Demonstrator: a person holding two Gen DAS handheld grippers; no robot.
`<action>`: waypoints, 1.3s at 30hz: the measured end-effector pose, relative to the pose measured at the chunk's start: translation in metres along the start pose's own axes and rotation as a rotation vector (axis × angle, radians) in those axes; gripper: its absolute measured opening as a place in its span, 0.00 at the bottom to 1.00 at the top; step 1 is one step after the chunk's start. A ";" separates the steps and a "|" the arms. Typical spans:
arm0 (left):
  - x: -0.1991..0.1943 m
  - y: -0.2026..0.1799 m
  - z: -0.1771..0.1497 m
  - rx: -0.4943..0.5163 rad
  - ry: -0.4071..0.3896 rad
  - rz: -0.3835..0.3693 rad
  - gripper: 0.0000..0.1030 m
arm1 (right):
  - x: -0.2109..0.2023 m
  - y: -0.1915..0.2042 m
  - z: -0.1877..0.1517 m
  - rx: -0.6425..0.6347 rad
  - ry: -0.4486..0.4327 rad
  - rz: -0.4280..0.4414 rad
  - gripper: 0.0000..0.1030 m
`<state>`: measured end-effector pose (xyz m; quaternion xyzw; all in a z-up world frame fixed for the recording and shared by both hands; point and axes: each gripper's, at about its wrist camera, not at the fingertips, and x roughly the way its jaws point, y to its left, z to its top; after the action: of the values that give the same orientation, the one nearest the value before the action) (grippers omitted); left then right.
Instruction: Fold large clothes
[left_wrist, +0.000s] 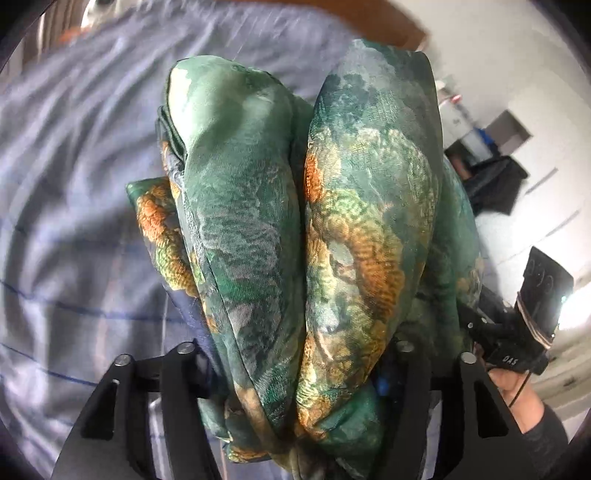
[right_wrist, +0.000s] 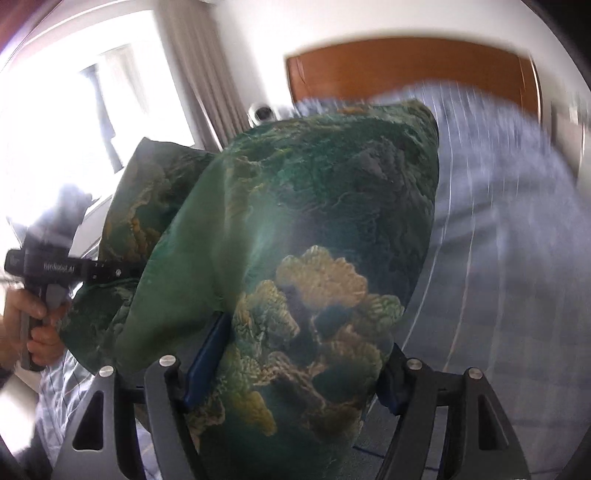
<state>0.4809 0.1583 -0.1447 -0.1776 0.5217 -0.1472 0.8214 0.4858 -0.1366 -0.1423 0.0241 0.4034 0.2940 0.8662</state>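
A bulky green garment (left_wrist: 369, 192) with orange and yellow print fills the left wrist view. It is bunched in two long lobes between the fingers of my left gripper (left_wrist: 301, 266), which closes on it; the cloth hides the fingertips. In the right wrist view the same garment (right_wrist: 314, 206) bulges up out of my right gripper (right_wrist: 295, 317). That gripper's blue pads (right_wrist: 207, 354) press on its sides. Each view shows the other gripper's body at the cloth's far edge, held by a hand (left_wrist: 513, 384) (right_wrist: 40, 317).
Under the bundle lies a bed with a pale blue checked sheet (left_wrist: 74, 240) (right_wrist: 498, 277). A brown wooden headboard (right_wrist: 406, 70) stands at its far end, beside a curtain (right_wrist: 192, 74) and a bright window. Dark bags and boxes (left_wrist: 495, 173) sit on the floor by the white wall.
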 end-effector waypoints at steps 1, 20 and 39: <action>0.005 0.006 -0.003 -0.018 -0.011 -0.005 0.78 | 0.013 -0.010 -0.009 0.043 0.044 0.013 0.70; -0.195 -0.105 -0.155 0.332 -0.623 0.554 1.00 | -0.217 0.048 -0.082 0.014 -0.399 -0.378 1.00; -0.217 -0.186 -0.255 0.265 -0.538 0.484 1.00 | -0.273 0.161 -0.152 0.044 -0.225 -0.483 1.00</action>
<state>0.1490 0.0498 0.0121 0.0259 0.2910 0.0366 0.9557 0.1619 -0.1777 -0.0129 -0.0217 0.3048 0.0653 0.9499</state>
